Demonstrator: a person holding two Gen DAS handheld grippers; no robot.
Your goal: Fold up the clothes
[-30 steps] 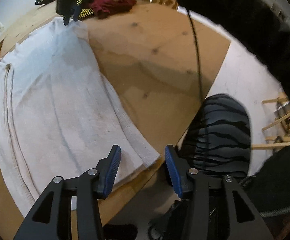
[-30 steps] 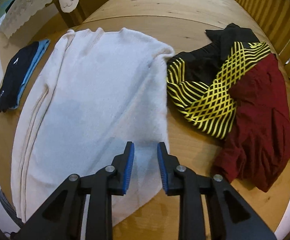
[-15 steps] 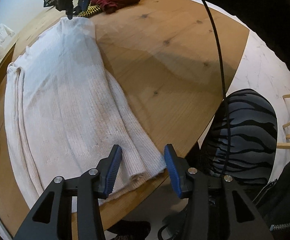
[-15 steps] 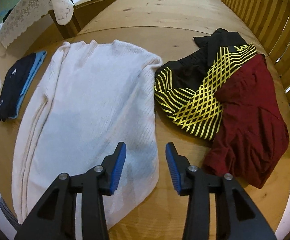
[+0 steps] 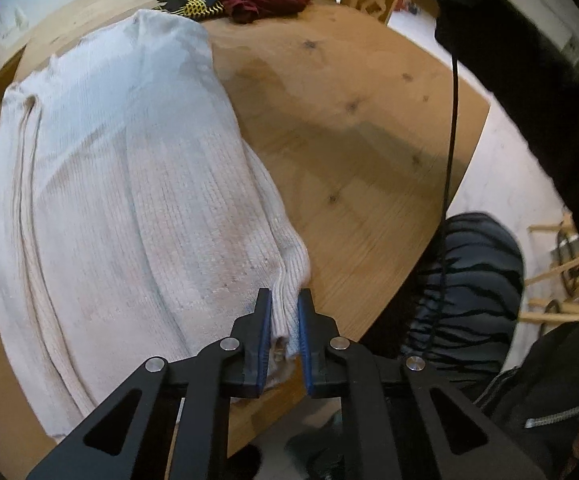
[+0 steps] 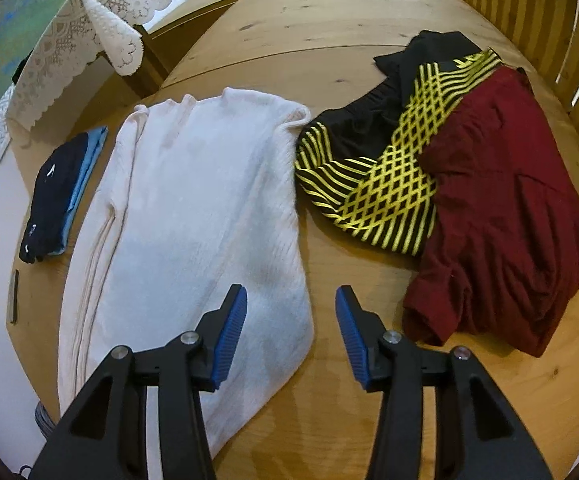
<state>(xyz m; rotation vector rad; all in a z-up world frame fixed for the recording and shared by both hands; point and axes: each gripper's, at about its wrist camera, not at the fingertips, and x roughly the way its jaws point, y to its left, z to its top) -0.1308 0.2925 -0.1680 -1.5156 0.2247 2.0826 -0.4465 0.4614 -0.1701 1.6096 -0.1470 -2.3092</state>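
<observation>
A white knit sweater [image 5: 129, 184] lies folded lengthwise on the round wooden table [image 5: 349, 140]. My left gripper [image 5: 284, 312] is shut on the sweater's near corner by the table edge. In the right wrist view the same sweater [image 6: 193, 216] lies flat. My right gripper [image 6: 291, 320] is open and empty, held above the sweater's other end at its right edge.
A black-and-yellow patterned garment [image 6: 381, 168] and a dark red garment [image 6: 505, 216] lie heaped to the right of the sweater. Folded navy and blue clothes [image 6: 57, 196] sit at the left. A slatted wooden rail [image 6: 529, 12] lines the far right. A zebra-striped seat [image 5: 469, 296] stands by the table.
My left gripper moved onto the sweater's corner and closed on it. My right gripper opened wide and pulled back a little from the sweater.
</observation>
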